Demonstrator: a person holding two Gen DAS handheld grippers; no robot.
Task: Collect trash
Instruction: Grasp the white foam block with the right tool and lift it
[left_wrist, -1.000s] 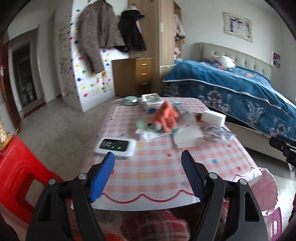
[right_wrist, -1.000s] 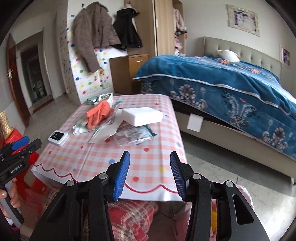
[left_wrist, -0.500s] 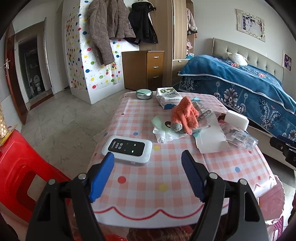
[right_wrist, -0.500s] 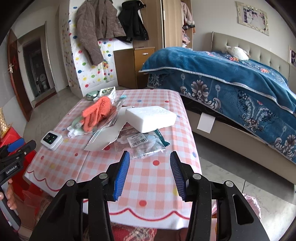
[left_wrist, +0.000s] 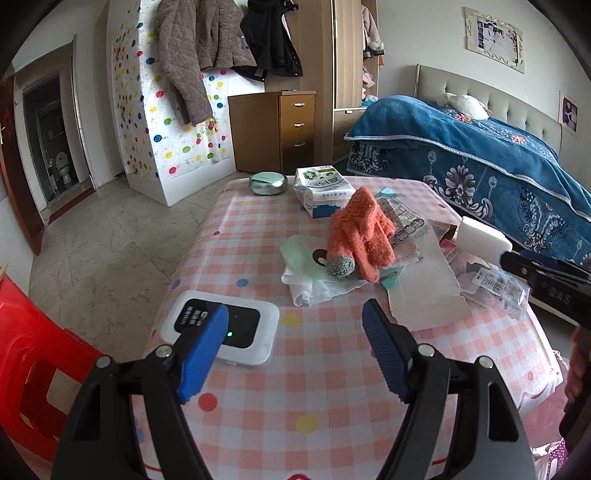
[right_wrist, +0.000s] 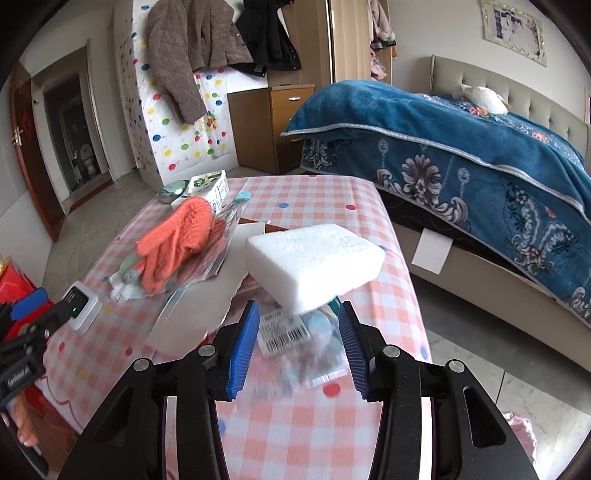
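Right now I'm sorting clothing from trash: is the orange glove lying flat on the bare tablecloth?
No, the orange glove lies on a white-and-green cloth and clear printed wrappers, not directly on the tablecloth.

Soft even daylight is filling both my views, no hard shadows, no glare. Fisheye is bending the walls and blacking out the corners. Left view is staying sharp across the table (left_wrist: 258, 406). In the right view the bag (right_wrist: 299, 347) between my right gripper (right_wrist: 297, 343) pads is smearing with motion blur; the foam block (right_wrist: 314, 262) is looking crisp.
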